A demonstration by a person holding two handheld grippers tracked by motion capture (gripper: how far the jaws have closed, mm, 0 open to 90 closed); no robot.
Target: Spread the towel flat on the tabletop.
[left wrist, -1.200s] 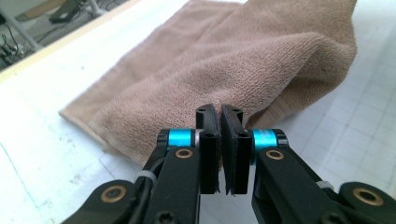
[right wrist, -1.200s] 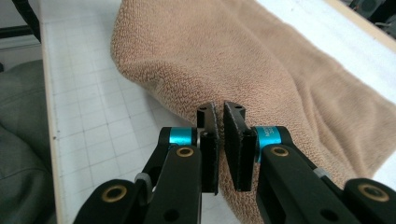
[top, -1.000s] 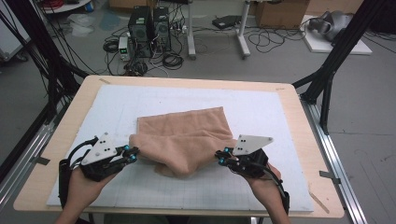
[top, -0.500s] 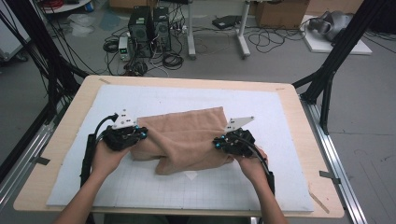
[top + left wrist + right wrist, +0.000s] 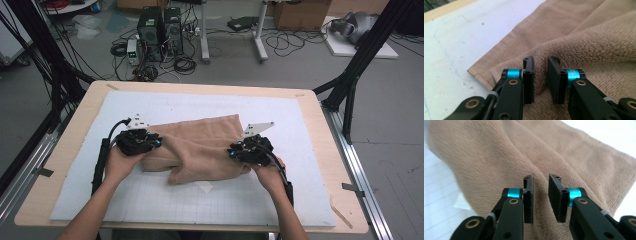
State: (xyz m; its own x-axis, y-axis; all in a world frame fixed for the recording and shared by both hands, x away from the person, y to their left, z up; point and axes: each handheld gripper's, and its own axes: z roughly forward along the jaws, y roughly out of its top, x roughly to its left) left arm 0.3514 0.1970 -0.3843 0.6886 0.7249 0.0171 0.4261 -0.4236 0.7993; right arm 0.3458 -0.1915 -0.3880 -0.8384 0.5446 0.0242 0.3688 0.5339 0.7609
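A tan towel (image 5: 200, 145) lies rumpled and folded over on the white gridded mat (image 5: 200, 102). My left gripper (image 5: 155, 143) rests at the towel's left end. In the left gripper view, my left gripper (image 5: 541, 62) has a ridge of the towel (image 5: 586, 37) lying loose in the narrow gap between its jaws. My right gripper (image 5: 234, 150) rests at the towel's right end. In the right gripper view, my right gripper (image 5: 541, 180) stands a little apart over the towel (image 5: 499, 152). Both pairs of jaws have just been opening.
The mat covers a wooden table (image 5: 65, 150) with metal rails along both sides. A small white scrap (image 5: 204, 187) lies on the mat just in front of the towel. Computers and cables (image 5: 160, 35) sit on the floor beyond the far edge.
Both grippers have moved away from me and down onto the towel, carrying its near part over the rest. In the last half second the hands have stayed put.
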